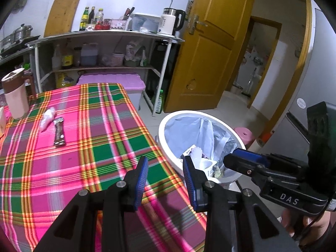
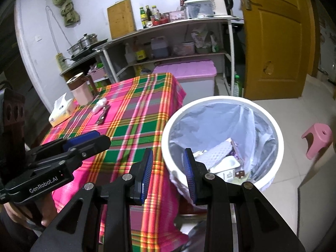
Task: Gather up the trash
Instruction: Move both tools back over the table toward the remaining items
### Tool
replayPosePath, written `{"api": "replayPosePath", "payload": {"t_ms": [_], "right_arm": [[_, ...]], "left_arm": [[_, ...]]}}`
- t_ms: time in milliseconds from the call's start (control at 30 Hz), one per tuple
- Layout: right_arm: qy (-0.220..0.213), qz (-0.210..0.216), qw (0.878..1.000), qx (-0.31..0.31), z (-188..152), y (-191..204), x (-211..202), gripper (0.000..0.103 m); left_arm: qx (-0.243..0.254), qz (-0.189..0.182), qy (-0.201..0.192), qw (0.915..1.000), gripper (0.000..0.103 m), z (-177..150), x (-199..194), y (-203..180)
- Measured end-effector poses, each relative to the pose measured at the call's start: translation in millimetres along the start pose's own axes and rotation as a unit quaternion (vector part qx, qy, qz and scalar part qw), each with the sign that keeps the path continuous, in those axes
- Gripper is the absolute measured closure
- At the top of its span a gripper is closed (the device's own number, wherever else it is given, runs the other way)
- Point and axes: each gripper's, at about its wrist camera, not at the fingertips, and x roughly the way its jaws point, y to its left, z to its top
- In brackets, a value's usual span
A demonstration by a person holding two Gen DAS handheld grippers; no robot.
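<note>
Kitchen bench, plaid cloth | brown snack wrapper and crumpled clear plastic lying at far left, touching | light, thin, slippery; pinching mid-length advised | left gripper, right gripper: fingers standing apart, empty | lined bin sitting beside bench

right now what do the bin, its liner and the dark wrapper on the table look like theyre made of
Bin: smooth white plastic, going by its even moulded rim. Liner: thin translucent plastic film, creased and see-through. Dark wrapper: probably glossy printed foil or plastic, flat with crimped ends.
</note>
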Motion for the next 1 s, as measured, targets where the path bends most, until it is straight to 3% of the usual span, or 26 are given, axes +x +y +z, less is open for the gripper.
{"api": "replayPosePath", "payload": {"t_ms": [533,1000], "right_arm": [[0.019,0.060,0.997,-0.038,-4.2,55.5,20.4,0.072],[0.018,0.098,0.993,-0.062,15.4,95.9,44.7,0.068]], "left_arm": [[-0.047,0.050,-0.006,0.9976,0.069,-21.7,-33.2,55.5],[-0.082,0.098,-0.025,0.9916,0.069,-16.4,-52.5,109.9]]}}
